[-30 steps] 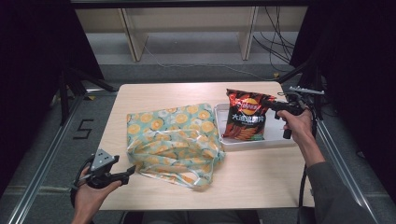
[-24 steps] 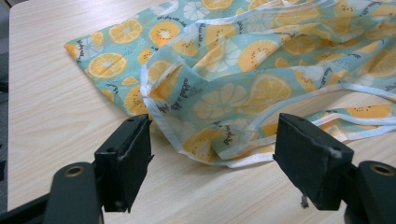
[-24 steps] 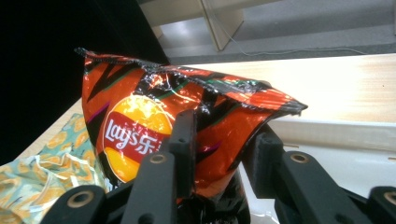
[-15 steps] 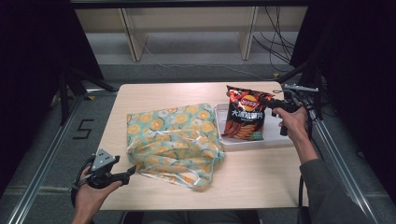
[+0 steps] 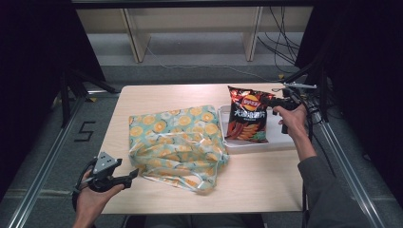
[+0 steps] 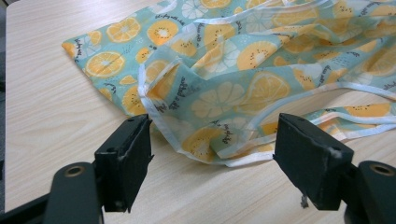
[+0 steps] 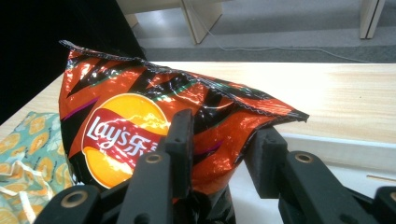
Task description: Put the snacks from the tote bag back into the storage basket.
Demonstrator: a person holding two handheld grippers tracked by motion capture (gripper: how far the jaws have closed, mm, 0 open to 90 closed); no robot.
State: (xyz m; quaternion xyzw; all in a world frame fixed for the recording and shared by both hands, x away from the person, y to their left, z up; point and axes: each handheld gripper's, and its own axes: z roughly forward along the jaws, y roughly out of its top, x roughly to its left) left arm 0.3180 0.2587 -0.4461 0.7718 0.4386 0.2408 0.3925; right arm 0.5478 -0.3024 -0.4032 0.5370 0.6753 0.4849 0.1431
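Observation:
A red and black Lay's chip bag (image 5: 247,118) stands tilted in a white tray (image 5: 280,142) at the table's right. My right gripper (image 5: 273,102) is shut on the bag's upper right corner; in the right gripper view the two jaws (image 7: 222,135) squeeze the crinkled foil of the chip bag (image 7: 121,121). A teal cloth bag with an orange-slice print (image 5: 176,137) lies crumpled mid-table, its white-edged handles spread toward the front. My left gripper (image 5: 133,175) hovers open at the table's front left, its jaws (image 6: 212,154) just short of the cloth bag's (image 6: 243,70) nearest hem.
The wooden table (image 5: 157,95) has bare surface at the far left and along the front right. The tray's rim (image 7: 327,149) runs beside the chip bag. Shelf legs and cables stand on the floor beyond the far edge.
My right gripper has shifted a little left and away, drawing the chip bag's top corner with it so the bag stands more upright. The left gripper has barely moved.

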